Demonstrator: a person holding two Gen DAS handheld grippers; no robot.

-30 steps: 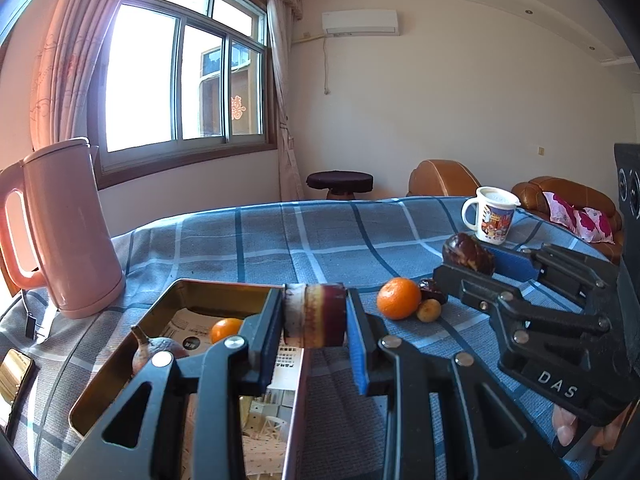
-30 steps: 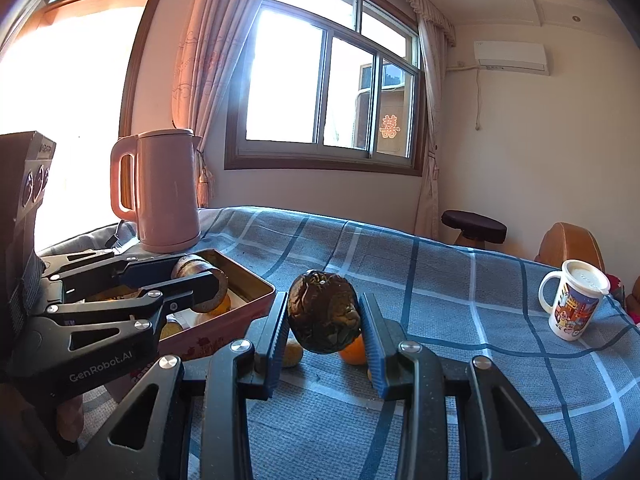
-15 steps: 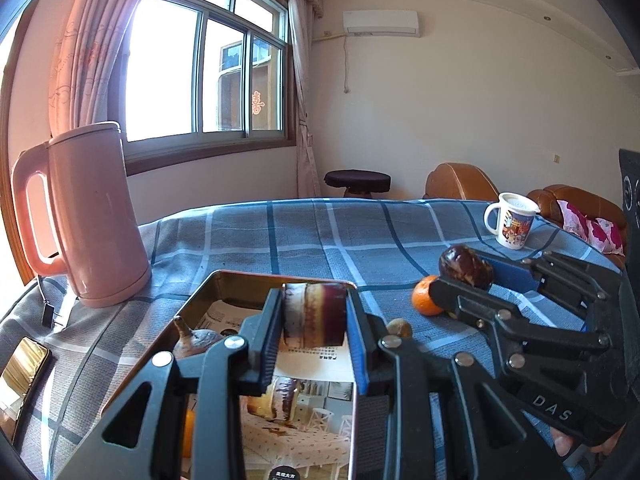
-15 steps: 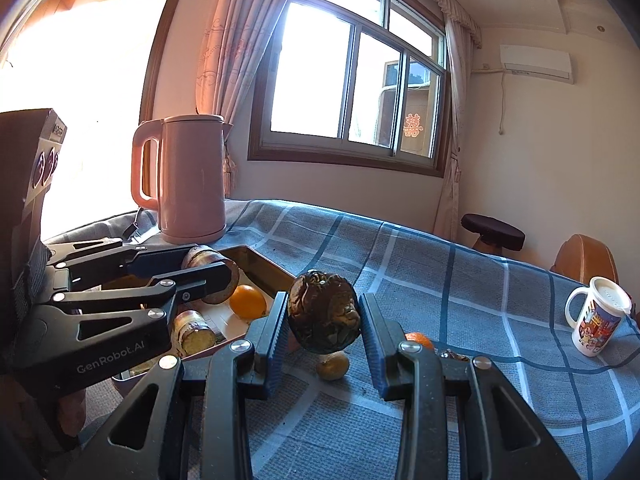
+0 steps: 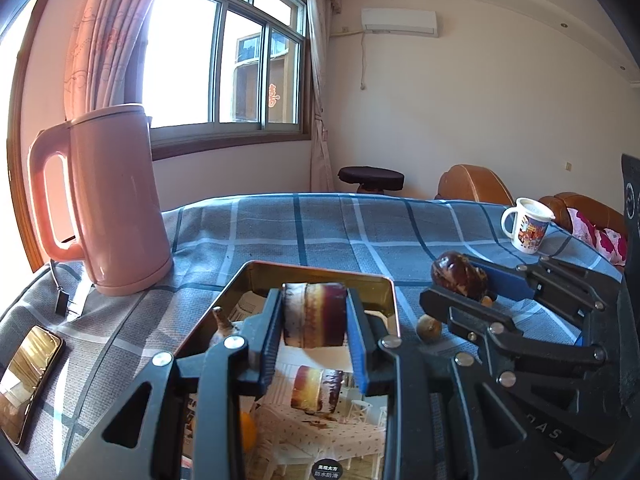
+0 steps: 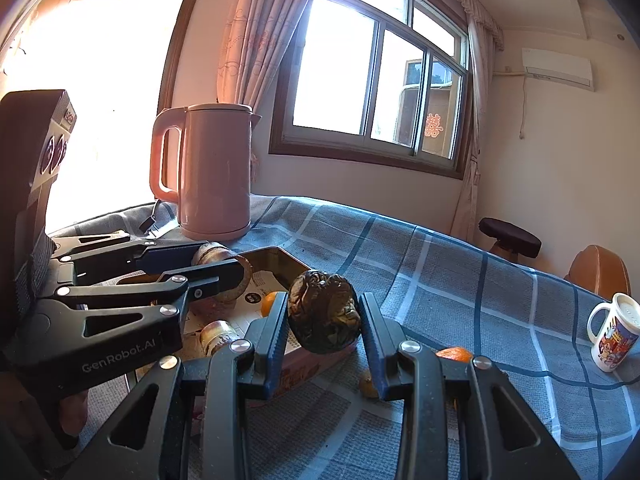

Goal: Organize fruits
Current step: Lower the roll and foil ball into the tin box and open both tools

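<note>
Fruits (image 5: 314, 316) clamped between both jaws

our black plastic left gripper (image 5: 314, 336) shows silver screws, blue ridged pads and, at nine o'clock, white "genrobot.ai" lettering; our matching right gripper (image 6: 324, 334) reads "das".

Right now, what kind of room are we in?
Probably a living room in someone's home. There's a brown leather sofa behind the checked blue tablecloth, an air conditioner high on the wall, and a curtained window with a pink kettle beside it.
</note>
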